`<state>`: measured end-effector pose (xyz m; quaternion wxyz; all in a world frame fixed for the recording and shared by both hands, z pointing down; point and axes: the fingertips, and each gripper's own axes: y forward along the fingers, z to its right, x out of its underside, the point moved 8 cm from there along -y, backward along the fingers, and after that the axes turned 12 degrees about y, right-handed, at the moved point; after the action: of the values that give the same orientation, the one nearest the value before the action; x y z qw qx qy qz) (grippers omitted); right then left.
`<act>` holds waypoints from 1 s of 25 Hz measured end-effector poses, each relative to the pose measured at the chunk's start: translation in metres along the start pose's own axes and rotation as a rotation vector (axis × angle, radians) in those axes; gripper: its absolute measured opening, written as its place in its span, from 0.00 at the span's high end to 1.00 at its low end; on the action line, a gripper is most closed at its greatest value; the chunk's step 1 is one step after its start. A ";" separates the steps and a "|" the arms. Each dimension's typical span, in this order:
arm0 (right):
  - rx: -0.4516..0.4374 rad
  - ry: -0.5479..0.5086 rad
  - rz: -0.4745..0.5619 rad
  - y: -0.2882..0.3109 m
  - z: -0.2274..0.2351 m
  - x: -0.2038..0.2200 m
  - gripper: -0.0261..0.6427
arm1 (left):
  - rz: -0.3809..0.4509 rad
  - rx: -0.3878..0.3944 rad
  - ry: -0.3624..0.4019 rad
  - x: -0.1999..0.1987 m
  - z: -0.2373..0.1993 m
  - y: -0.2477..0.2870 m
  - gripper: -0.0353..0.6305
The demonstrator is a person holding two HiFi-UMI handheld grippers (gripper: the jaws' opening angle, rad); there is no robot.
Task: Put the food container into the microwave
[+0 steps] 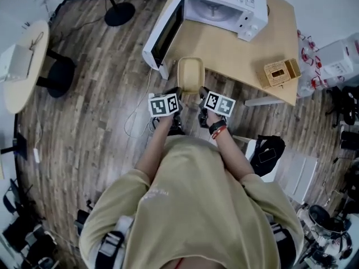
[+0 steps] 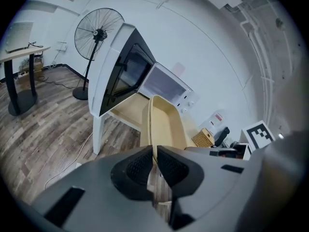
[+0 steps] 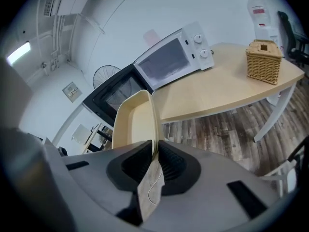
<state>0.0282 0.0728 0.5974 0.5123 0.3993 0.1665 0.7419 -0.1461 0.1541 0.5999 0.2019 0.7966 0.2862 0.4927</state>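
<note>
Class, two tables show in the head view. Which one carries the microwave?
The big angular wooden table at upper right: the microwave, door open, and a wicker box stand on it. The round table at left has neither.

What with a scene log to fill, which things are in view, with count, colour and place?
beige plastic food container: one, beige, held at the table's near edge, in front of the microwave
white microwave: one, white, door open, on the table's far end
light wooden table: one, pale wood, ahead of the person
tan woven box: one, tan, on the table's right part
black standing fan: one, black, on the floor beyond the microwave
round wood-topped side table: one, pale top, far left
left gripper: one, grey, shut on the container's rim
right gripper: one, grey, shut on the opposite rim
</note>
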 end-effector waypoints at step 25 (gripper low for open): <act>0.050 0.185 0.148 0.063 0.011 -0.112 0.88 | -0.080 0.113 0.104 -0.114 -0.018 0.115 0.88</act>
<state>0.0149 -0.0556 0.5982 0.4286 0.3531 0.2018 0.8068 -0.1727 -0.0067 0.6015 0.1610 0.7680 0.3552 0.5081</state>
